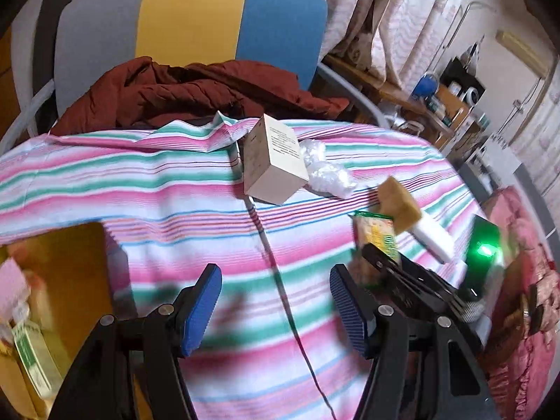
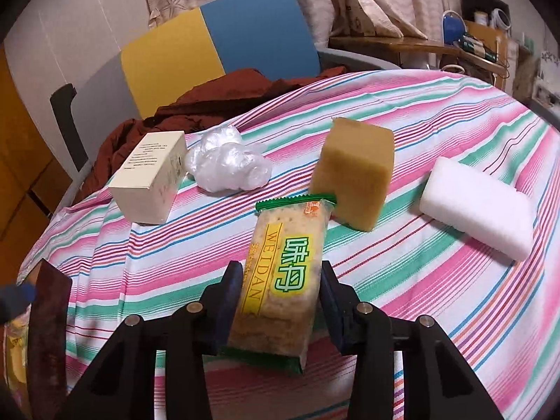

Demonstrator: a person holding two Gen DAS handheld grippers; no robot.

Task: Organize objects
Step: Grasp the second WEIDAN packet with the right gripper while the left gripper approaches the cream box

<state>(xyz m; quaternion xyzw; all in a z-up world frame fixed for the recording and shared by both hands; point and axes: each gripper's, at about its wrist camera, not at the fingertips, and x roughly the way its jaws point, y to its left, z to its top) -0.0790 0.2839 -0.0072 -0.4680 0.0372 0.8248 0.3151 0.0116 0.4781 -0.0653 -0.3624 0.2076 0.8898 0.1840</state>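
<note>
My right gripper is shut on a cracker packet with a green and yellow label and holds it above the striped tablecloth. The packet also shows in the left wrist view, with the right gripper beside it. My left gripper is open and empty above the cloth. On the cloth lie a cream box, a crumpled clear plastic bag, a tan sponge and a white foam block.
A brown box holding several packets sits at the left edge, its wall also in the right wrist view. A chair with a dark red jacket stands behind the table. A cluttered shelf is at right.
</note>
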